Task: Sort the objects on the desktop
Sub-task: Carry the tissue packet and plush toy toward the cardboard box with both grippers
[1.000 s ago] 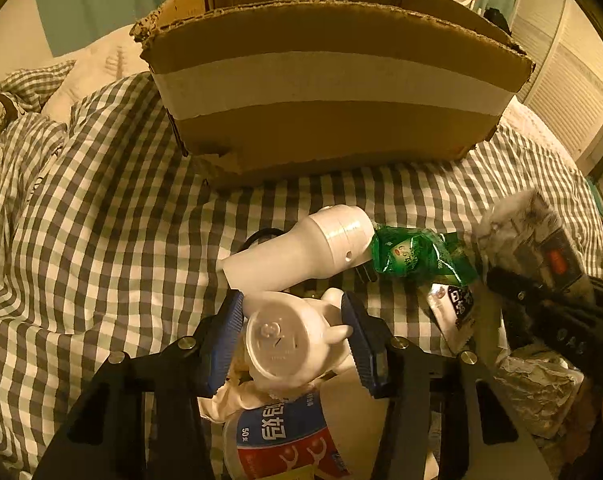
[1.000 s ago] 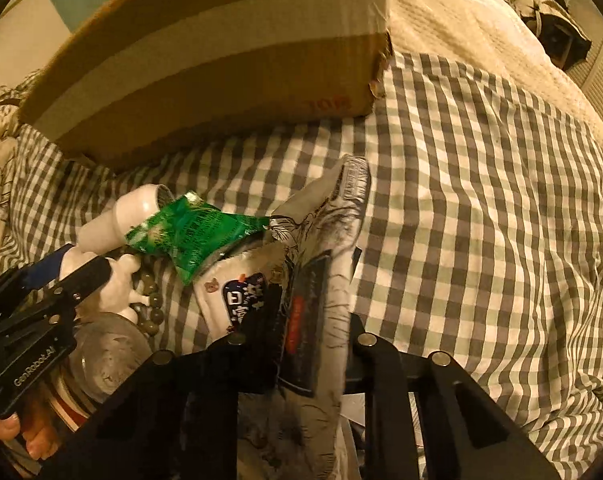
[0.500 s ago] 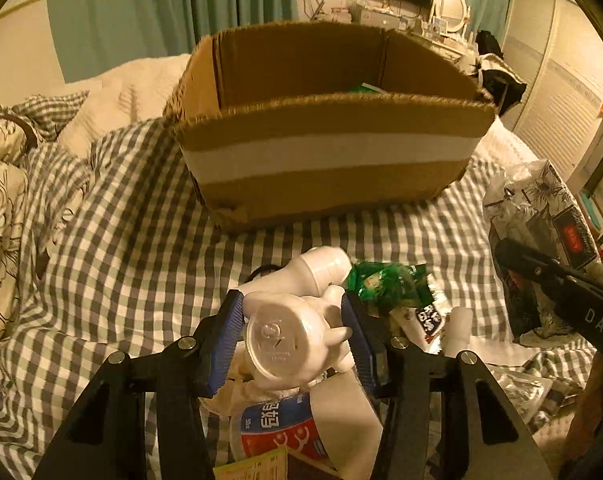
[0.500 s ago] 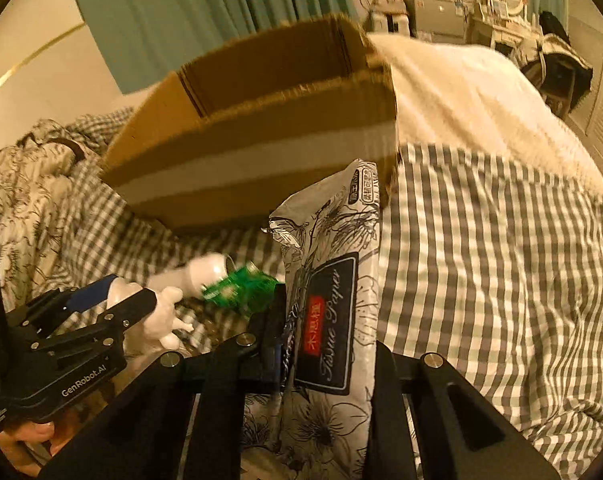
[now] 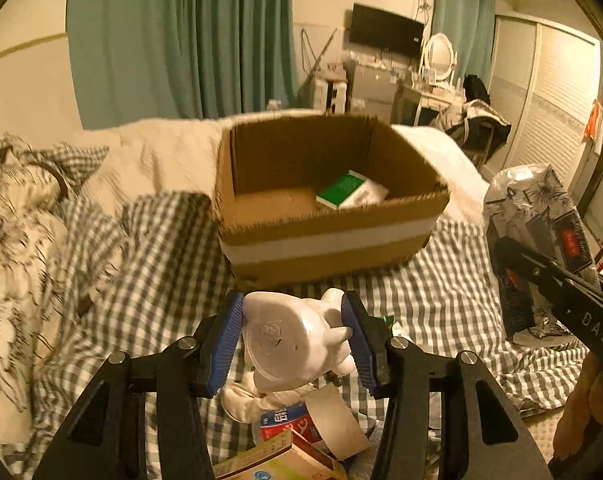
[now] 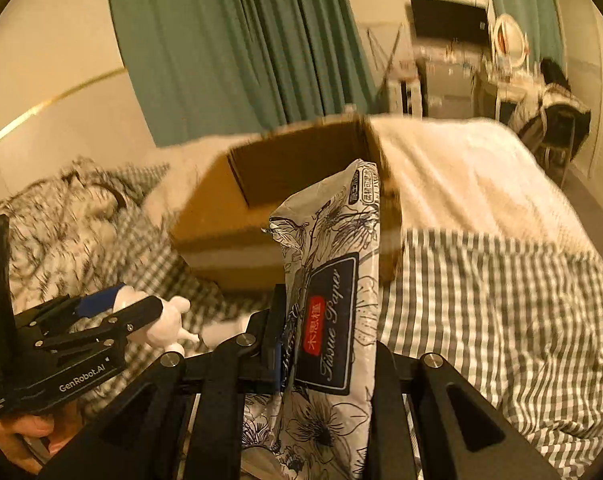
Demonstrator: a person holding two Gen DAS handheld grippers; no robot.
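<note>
My left gripper is shut on a white figurine and holds it above the checked bedspread, in front of an open cardboard box. The box holds a green-and-white pack. My right gripper is shut on a floral tissue paper pack and holds it upright, raised in front of the box. The tissue pack also shows at the right of the left wrist view. The left gripper with the figurine shows at the lower left of the right wrist view.
Below the left gripper lie a red-and-blue labelled bottle, a small carton and crumpled white material. A patterned pillow lies at the left. A dresser with a mirror stands behind the bed.
Both grippers have risen with their loads. The box now appears lower and farther away, and I see into it. The white tube and green packet have dropped out of view.
</note>
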